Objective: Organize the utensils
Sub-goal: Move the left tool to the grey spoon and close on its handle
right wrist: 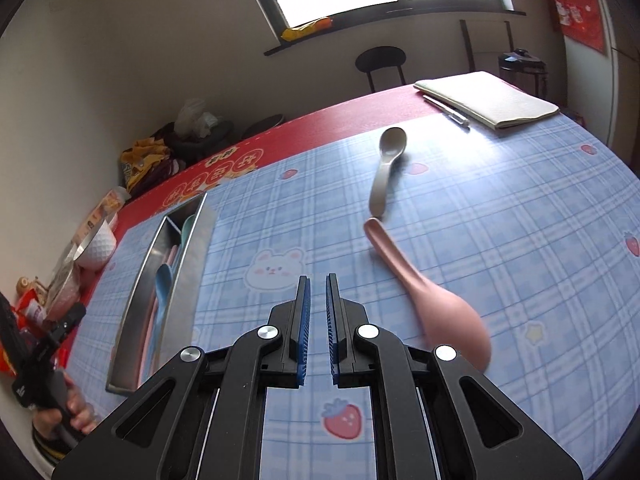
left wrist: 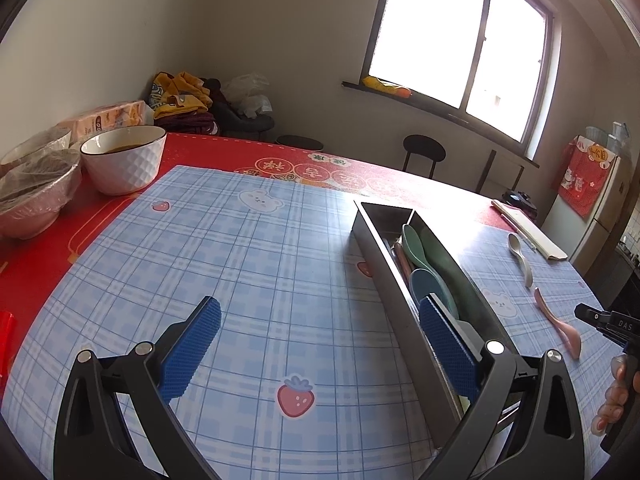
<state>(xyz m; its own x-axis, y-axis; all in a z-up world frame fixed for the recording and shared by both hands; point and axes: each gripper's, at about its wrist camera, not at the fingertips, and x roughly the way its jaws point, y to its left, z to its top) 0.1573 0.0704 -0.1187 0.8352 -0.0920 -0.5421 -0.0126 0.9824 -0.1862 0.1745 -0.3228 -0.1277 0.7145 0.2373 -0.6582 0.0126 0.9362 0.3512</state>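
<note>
A long steel tray (left wrist: 384, 256) lies on the blue plaid mat (left wrist: 248, 264) and holds green, blue and pink spoons (left wrist: 416, 248). My left gripper (left wrist: 320, 316) is open and empty; its right finger hangs over the tray's near end. In the right wrist view the tray (right wrist: 140, 304) is at the left. A pink spoon (right wrist: 424, 292) and a grey spoon (right wrist: 386, 164) lie loose on the mat. My right gripper (right wrist: 318, 280) is nearly shut with a narrow gap and holds nothing, just left of the pink spoon. Both spoons also show in the left wrist view: pink (left wrist: 556, 320), grey (left wrist: 520, 256).
A white bowl (left wrist: 124, 160) and film-covered bowls (left wrist: 36, 196) stand at the far left on the red tablecloth (left wrist: 224, 152). A notebook (right wrist: 488, 98) and a pen (right wrist: 446, 110) lie at the far right. Stools (left wrist: 424, 152) stand beyond the table.
</note>
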